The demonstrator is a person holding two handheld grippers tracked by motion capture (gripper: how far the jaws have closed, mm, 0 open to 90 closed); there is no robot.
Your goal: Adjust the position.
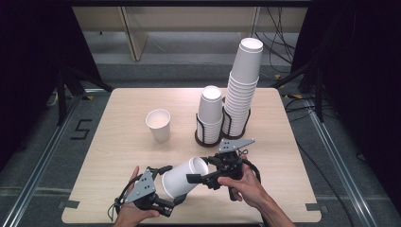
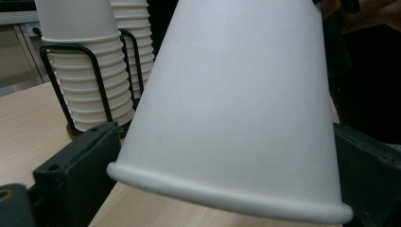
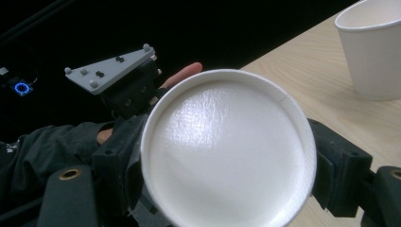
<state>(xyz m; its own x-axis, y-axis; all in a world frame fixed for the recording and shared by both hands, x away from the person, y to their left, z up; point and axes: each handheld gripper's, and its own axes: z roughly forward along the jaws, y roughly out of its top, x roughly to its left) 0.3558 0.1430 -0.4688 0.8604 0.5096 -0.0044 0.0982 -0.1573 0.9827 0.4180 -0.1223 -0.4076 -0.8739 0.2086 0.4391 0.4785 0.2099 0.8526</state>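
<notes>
Both grippers are meeting on one white paper cup [image 1: 185, 176], which is lying tilted above the near edge of the table [image 1: 118, 142]. Gripped by the person's right hand [image 1: 248, 185], the right gripper [image 1: 201, 178] is clamping the cup near its closed bottom end, and in the right gripper view that round bottom [image 3: 227, 153] is sitting squarely between the two black jaws with each jaw pressing on one side. Opposite it, the left gripper [image 1: 170, 187] is standing with its jaws spread wide around the rim end of the cup; in the left gripper view the rolled rim [image 2: 227, 196] is lying between the jaws, and whether the pads are touching the wall cannot be told. A grey three-cornered plate is topping each gripper, and the left hand [image 1: 135, 215] is curling around the left gripper's body from below, a dark sleeve [image 3: 42, 146] covering that forearm. No brand, label or print is showing on the cup. Beyond the left gripper, farther up the table, a single paper cup [image 1: 158, 125] is standing upright, mouth up and well apart from the held one. Beyond the right gripper, two stacks of upturned cups are sitting side by side in black wire holders: a short stack [image 1: 210, 113] and, just beside it, a tall stack [image 1: 243, 82] leaning slightly. On the floor past the left edge of the table, a dark marking [image 1: 81, 128] is reading as the digit 5.
</notes>
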